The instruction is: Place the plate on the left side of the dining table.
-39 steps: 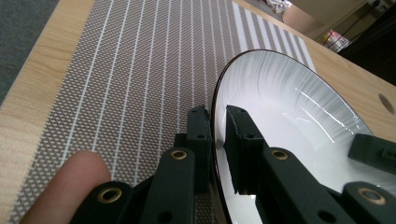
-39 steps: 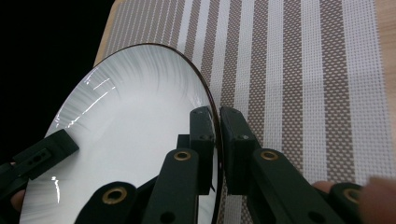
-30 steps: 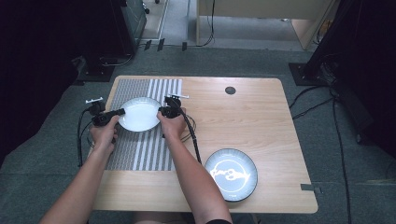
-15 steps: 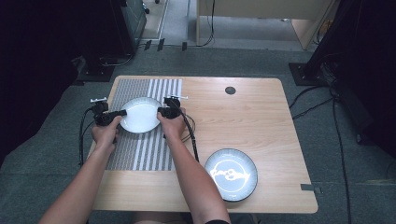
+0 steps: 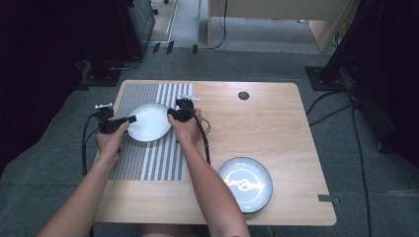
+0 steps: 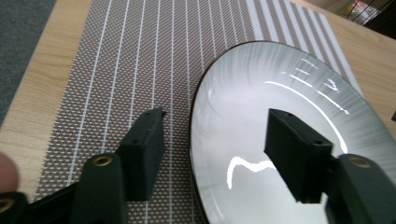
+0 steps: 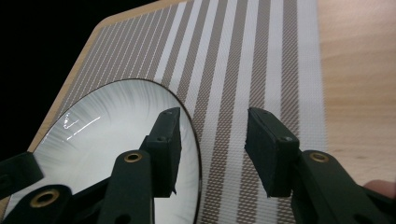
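- The left gripper [image 6: 215,154] has just been opening: its jaws stand apart astride the near rim of the white plate [image 6: 285,116], no pad pressing.
- The right gripper [image 7: 212,149] has likewise just been opening, its jaws straddling the opposite rim, loose.
- Both were clamped on the plate a second ago, so it looks set down and released on the striped placemat [image 5: 148,158].
- The gripper views show the gaps at the pads; the high view shows the dark patterned plate [image 5: 245,183] well apart, near the wooden table [image 5: 276,128]'s front edge.
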